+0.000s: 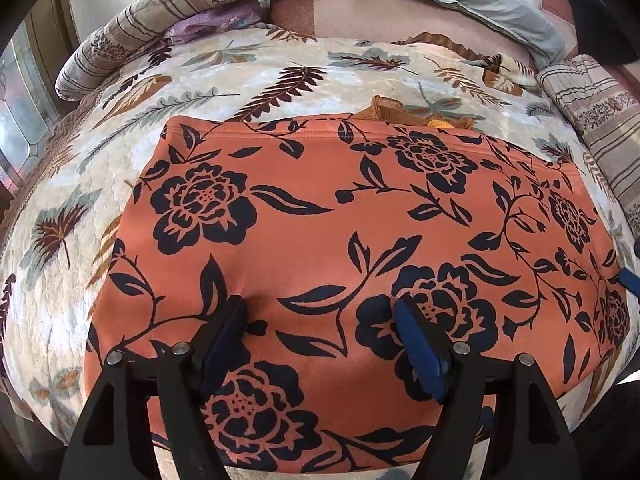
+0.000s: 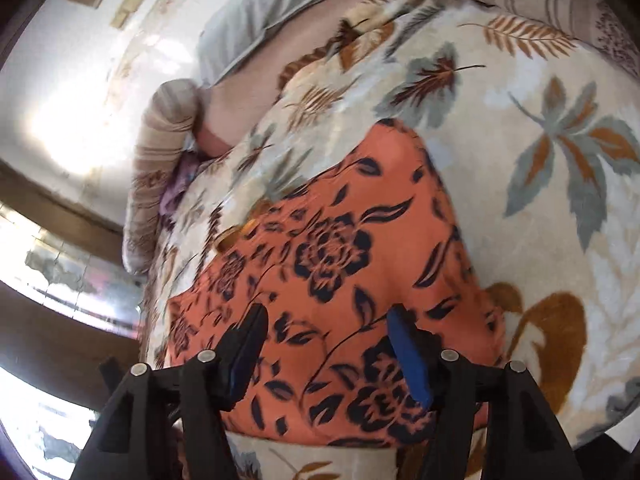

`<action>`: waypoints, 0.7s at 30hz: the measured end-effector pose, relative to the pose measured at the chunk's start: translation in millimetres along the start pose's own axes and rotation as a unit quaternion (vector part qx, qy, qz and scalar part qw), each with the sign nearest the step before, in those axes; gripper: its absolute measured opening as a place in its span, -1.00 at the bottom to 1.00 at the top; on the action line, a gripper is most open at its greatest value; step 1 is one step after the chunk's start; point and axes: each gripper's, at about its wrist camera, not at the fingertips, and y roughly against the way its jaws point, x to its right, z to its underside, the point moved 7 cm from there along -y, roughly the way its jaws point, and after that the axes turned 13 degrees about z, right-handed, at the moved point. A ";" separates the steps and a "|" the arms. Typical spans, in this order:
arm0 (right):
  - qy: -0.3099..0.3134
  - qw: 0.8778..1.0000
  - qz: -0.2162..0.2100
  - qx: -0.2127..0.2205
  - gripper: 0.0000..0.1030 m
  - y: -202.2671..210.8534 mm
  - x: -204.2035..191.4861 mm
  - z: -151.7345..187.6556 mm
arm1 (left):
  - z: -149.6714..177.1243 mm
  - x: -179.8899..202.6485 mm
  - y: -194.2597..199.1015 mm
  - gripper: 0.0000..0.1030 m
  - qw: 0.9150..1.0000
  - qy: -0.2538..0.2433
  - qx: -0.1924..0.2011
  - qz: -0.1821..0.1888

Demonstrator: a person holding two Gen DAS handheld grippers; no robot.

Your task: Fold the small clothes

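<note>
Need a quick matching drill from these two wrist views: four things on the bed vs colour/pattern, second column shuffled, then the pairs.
Things:
1. garment
2. blanket
3. pillow
4. tool pads

Looks:
A. plain blue
B. beige with brown stripes
C. orange with dark flowers
D. cream with leaf print

Pairs: 1-C, 2-D, 3-B, 4-A

Orange garment [image 1: 328,240] with dark navy flower print is lying flat, folded to a rough rectangle (hemmed edge at far side), resting on leaf-patterned blanket [image 1: 120,128].
</note>
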 end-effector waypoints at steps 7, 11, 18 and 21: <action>-0.032 0.999 0.001 -0.015 0.24 -19.0 35.0 16.5 | 3.1 -25.7 47.8 0.48 0.998 0.043 0.048 0.027; -0.020 1.000 -0.003 -0.010 0.24 -20.4 35.5 20.7 | 39.9 -91.9 59.0 0.48 0.993 0.105 0.023 -0.049; -0.028 1.000 -0.010 -0.007 0.24 -22.0 35.1 19.0 | 58.6 -127.8 85.6 0.50 0.984 0.156 0.029 -0.079; -0.042 0.999 0.000 -0.005 0.26 -9.5 33.8 19.5 | 36.5 -106.3 98.4 0.50 0.988 0.120 0.058 -0.078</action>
